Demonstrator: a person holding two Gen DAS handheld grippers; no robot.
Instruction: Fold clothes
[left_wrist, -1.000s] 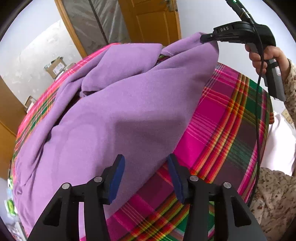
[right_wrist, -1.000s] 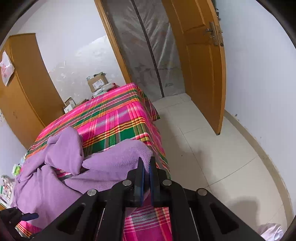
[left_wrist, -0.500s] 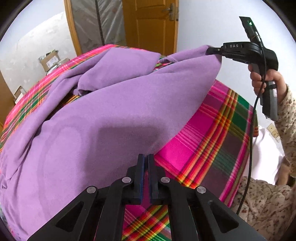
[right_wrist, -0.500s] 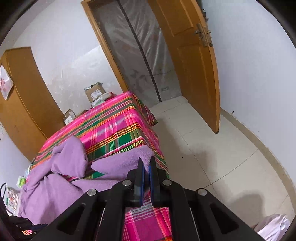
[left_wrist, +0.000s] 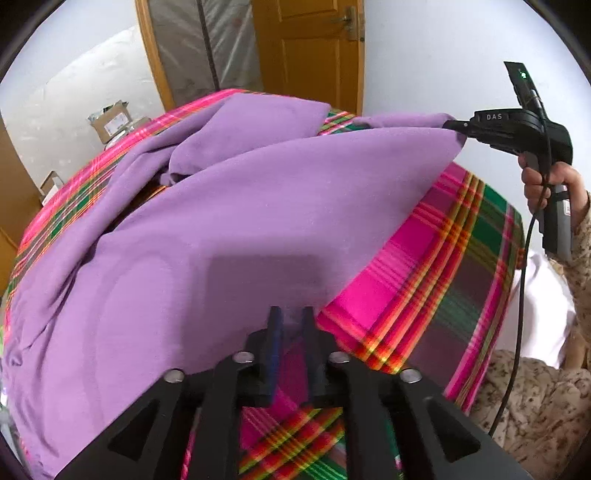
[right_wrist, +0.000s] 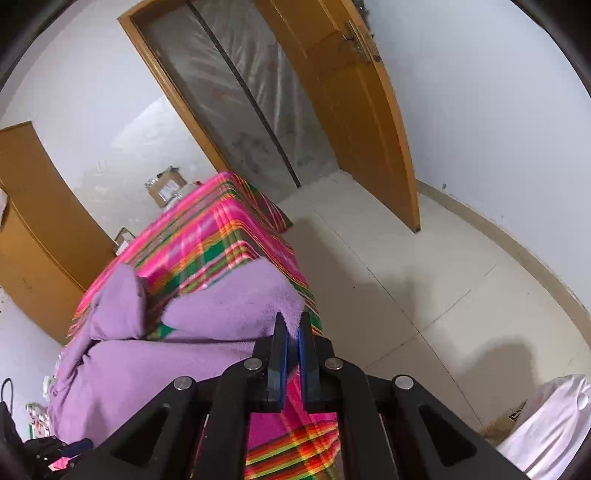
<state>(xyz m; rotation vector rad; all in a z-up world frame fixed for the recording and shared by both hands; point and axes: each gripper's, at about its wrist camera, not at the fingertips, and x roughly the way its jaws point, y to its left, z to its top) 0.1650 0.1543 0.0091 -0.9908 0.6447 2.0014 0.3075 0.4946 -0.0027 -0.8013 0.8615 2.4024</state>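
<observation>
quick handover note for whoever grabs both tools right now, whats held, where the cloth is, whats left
Right tool: shut on a corner of the purple garment, held raised off the bed's edge.
Left tool: jaws opening at the garment's near hem; a thin edge of fabric sits between them, not firmly gripped.
Garment: spread over the plaid bedcover, far part bunched and rumpled.
Done: one corner secured.
Left: get a sound left grip, flatten the bunched part, make the folds.

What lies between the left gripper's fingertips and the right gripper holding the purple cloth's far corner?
In the left wrist view, purple cloth spans from the opening left gripper up to the right gripper, with plaid bedspread bare beside its edge.
</observation>
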